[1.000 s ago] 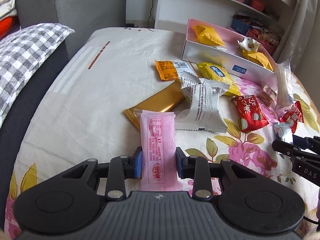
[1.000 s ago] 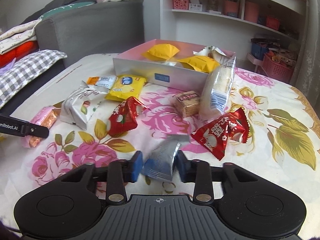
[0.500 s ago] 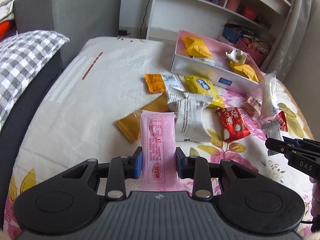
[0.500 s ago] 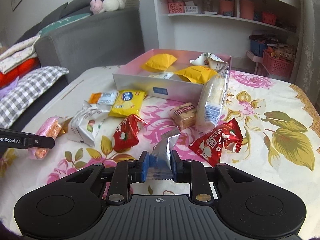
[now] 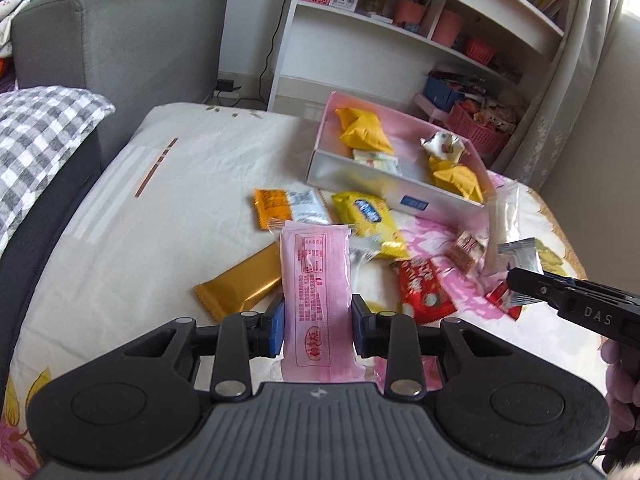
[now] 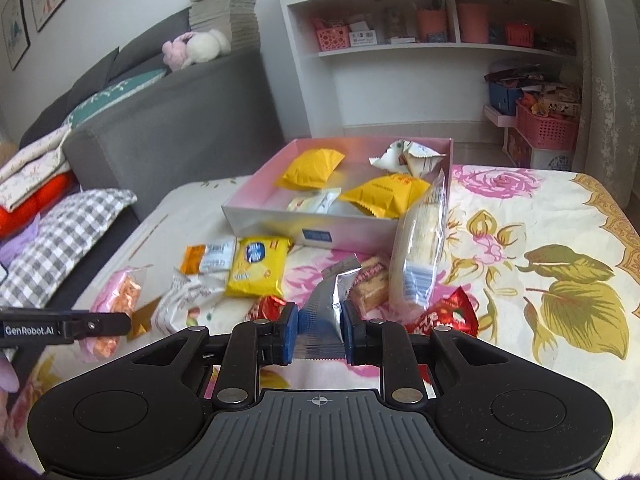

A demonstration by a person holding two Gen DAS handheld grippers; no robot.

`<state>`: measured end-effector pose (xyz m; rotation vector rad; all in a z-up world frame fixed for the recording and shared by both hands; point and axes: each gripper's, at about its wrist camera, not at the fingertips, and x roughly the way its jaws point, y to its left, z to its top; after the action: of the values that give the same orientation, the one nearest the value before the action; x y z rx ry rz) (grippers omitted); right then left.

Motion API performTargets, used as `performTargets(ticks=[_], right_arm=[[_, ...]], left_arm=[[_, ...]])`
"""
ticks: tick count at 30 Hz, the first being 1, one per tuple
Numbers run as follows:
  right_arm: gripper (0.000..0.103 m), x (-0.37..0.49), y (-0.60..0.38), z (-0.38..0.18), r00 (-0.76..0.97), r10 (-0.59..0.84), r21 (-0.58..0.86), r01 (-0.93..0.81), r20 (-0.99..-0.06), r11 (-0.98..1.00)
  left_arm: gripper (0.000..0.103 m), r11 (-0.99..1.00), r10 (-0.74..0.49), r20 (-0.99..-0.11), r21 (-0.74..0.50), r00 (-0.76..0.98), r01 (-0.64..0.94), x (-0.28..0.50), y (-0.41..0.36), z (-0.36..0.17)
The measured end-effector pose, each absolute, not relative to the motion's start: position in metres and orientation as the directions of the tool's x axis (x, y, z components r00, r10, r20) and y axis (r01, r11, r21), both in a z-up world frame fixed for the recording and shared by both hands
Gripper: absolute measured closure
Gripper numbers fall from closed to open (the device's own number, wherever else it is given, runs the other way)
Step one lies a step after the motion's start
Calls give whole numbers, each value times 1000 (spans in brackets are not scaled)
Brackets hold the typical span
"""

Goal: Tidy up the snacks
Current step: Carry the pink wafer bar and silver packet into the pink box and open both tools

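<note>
We hold a pink snack packet [image 5: 316, 300] upright in the left hand-held gripper [image 5: 318, 330], whose blue pads press its two long edges near the lower end; the packet is clear of the cloth below. In the right hand-held gripper [image 6: 319, 336] we hold a silver foil packet [image 6: 326, 308], pinched by its crimped lower end with the jaws nearly together, its top standing up towards the box.

Behind both packets sits the pink-lined box [image 6: 256, 214], open on top. Inside it we see two yellow pillow packs [image 6: 312, 168], a small white packet [image 6: 314, 202] and a crumpled cream wrapper [image 6: 408, 158].

In front of the box, loose snacks lie on the flowered cloth [image 6: 560, 300] that covers the bench. A yellow biscuit pack [image 6: 258, 266] lies just before the box wall, with an orange-and-white packet [image 6: 206, 258] beside it on the left. A long clear pack of pale wafers [image 6: 420, 248] leans against the box's right corner. A small brown-and-white cake packet [image 6: 370, 282] lies beside the clear pack, and red packets [image 6: 448, 314] lie on either side of the right gripper's jaws. From the left wrist view a gold bar wrapper [image 5: 236, 284] lies flat just left of the pink packet, and a white wrapper shows partly behind it.

A grey sofa [image 6: 172, 120] with a checked cushion [image 6: 60, 240] stands to the left, and a white shelf unit [image 6: 400, 60] stands behind the bench.
</note>
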<state>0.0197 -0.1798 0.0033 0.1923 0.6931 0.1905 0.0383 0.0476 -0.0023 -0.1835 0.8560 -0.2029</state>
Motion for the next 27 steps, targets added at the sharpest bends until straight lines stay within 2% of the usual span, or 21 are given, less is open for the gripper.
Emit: performTargets(ticks=[8, 14, 18, 27], right_arm=[[81, 44, -180, 21, 774, 247, 292, -83, -583, 953], [81, 70, -184, 22, 775, 261, 354, -52, -576, 934], [81, 91, -188, 18, 751, 304, 424, -35, -586, 905], [81, 136, -208, 1, 745, 395, 616, 26, -537, 787]], left_arm=[[74, 957, -270, -701, -274, 660, 100, 64, 31, 7], [74, 964, -238, -697, -254, 677, 78, 90, 20, 3], [74, 967, -228, -692, -242, 685, 77, 106, 13, 2], [74, 951, -290, -679, -284, 675, 123, 159, -3, 5]])
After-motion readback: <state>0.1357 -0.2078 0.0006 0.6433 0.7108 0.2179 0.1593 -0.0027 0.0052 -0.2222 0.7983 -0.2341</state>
